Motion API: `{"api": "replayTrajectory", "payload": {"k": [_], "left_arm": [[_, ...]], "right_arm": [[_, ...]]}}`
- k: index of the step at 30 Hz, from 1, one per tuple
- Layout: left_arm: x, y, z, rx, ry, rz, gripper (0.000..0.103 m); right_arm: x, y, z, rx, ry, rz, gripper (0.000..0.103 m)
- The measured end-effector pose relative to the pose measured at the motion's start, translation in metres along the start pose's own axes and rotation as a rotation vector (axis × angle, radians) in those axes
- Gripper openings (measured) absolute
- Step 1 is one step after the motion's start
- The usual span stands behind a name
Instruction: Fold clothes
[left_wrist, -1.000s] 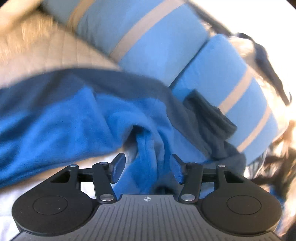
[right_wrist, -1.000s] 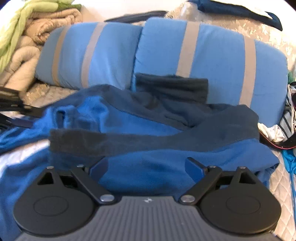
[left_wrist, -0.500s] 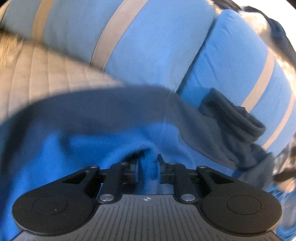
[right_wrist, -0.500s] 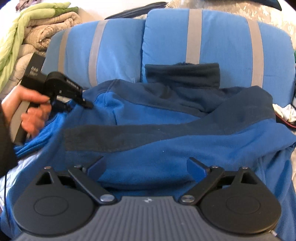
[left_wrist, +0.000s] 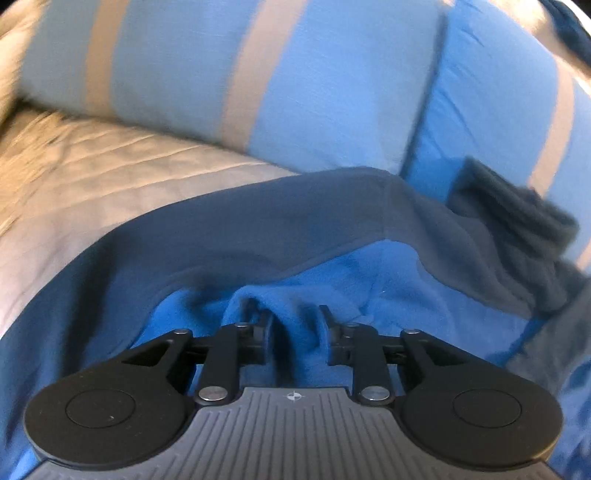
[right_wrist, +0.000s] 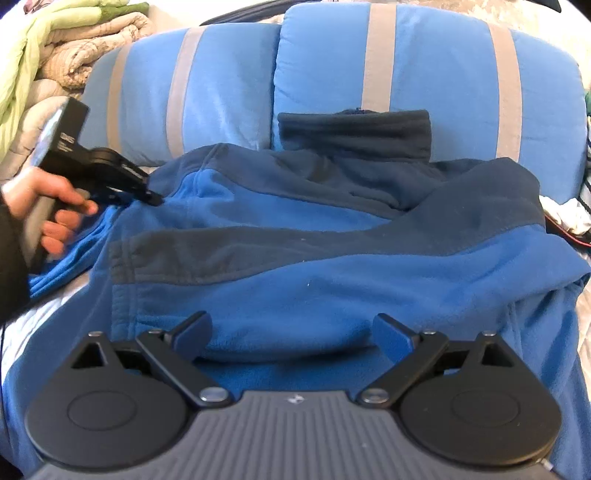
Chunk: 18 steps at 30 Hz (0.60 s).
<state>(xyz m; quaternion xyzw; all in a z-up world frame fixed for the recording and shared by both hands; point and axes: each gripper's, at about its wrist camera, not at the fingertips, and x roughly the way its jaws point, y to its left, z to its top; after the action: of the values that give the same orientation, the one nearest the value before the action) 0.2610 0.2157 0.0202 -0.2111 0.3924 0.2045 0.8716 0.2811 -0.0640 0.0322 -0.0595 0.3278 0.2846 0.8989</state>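
My left gripper (left_wrist: 293, 326) is opening around a fleece jacket (right_wrist: 332, 266) ridge to release it; my right gripper (right_wrist: 291, 328) waits released.

The left gripper (left_wrist: 295, 328) has its fingers (left_wrist: 264, 328) sunk in a ridge of the fleece (left_wrist: 388, 284); their tips are hidden, and whether the opening jaws press it cannot be told. Beyond the fleece, the pillows (left_wrist: 332, 92) and bedcover (left_wrist: 110, 173) are smeared. The fleece's hem is cut off below the right gripper (right_wrist: 293, 332).
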Motion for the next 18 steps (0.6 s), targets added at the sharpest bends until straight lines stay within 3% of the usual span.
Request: {"api": "replayTrajectory", "payload": {"k": [2,3,4,7,11,13,18], "left_arm": [[-0.029,0.0,-0.009,-0.053,-0.047,0.061,0.046],[-0.044,-0.002,-0.017,-0.061,-0.082,0.083,0.05],[-0.056,-0.003,-0.026,-0.07,-0.112,0.068,0.055],[-0.082,-0.001,-0.063,-0.155,-0.149,-0.082,0.056],[-0.094,0.005,-0.09,-0.265,-0.093,-0.296,0.056],[-0.087,0.007,-0.095,-0.276,-0.023,-0.394,0.058],[-0.051,0.018,-0.101,-0.361,0.155,-0.437,0.058]], "right_arm": [[-0.001,0.002,0.003,0.002,-0.004,-0.011,0.098],[-0.003,0.003,0.005,0.01,-0.007,-0.012,0.098],[-0.006,0.003,0.006,0.016,-0.012,-0.013,0.098],[-0.016,0.004,0.008,0.017,-0.032,-0.021,0.098],[-0.027,0.007,0.01,0.008,-0.048,-0.034,0.099],[-0.036,0.006,0.011,0.015,-0.059,-0.032,0.099],[-0.056,0.003,0.01,0.017,-0.083,-0.059,0.099]]}}
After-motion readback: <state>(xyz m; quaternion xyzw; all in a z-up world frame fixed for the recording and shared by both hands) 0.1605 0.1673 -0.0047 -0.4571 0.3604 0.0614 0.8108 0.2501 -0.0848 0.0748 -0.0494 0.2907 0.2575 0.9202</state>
